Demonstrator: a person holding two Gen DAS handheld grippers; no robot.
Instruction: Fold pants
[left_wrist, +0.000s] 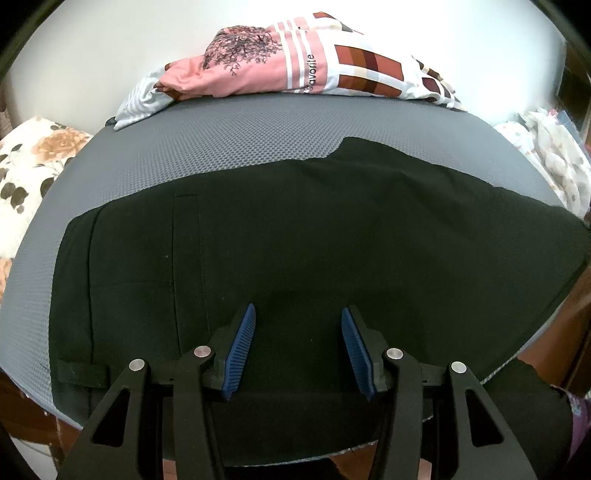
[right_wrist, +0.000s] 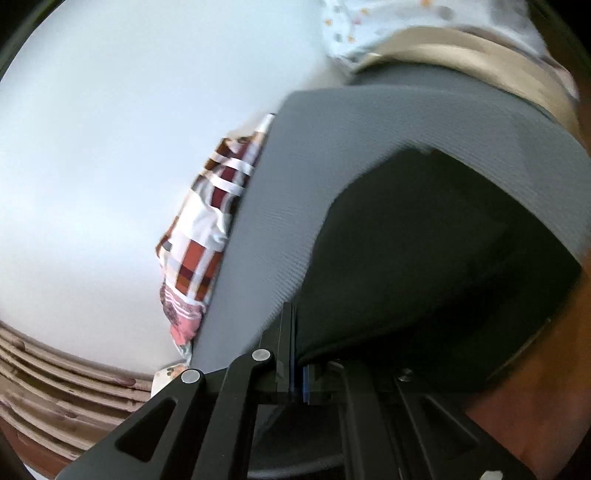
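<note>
Black pants (left_wrist: 295, 229) lie flat on a grey textured mat (left_wrist: 221, 140); their waistband and a belt loop are at the left. My left gripper (left_wrist: 298, 308) hovers over the near edge of the pants, its blue pads (left_wrist: 242, 343) wide apart with nothing pinched between them. In the tilted, blurred right wrist view, my right gripper (right_wrist: 293, 310) has its jaws together on an edge of the pants (right_wrist: 424, 258). The black cloth runs up from the jaws and hides the right-hand finger. The mat (right_wrist: 280, 221) shows beside it.
A pile of pink, white and brown patterned clothes (left_wrist: 295, 70) lies at the mat's far edge, also seen in the right wrist view (right_wrist: 199, 251). A floral cloth (left_wrist: 29, 166) is at the left and a white printed cloth (left_wrist: 546, 155) at the right. Brown wood (left_wrist: 565, 332) borders the mat.
</note>
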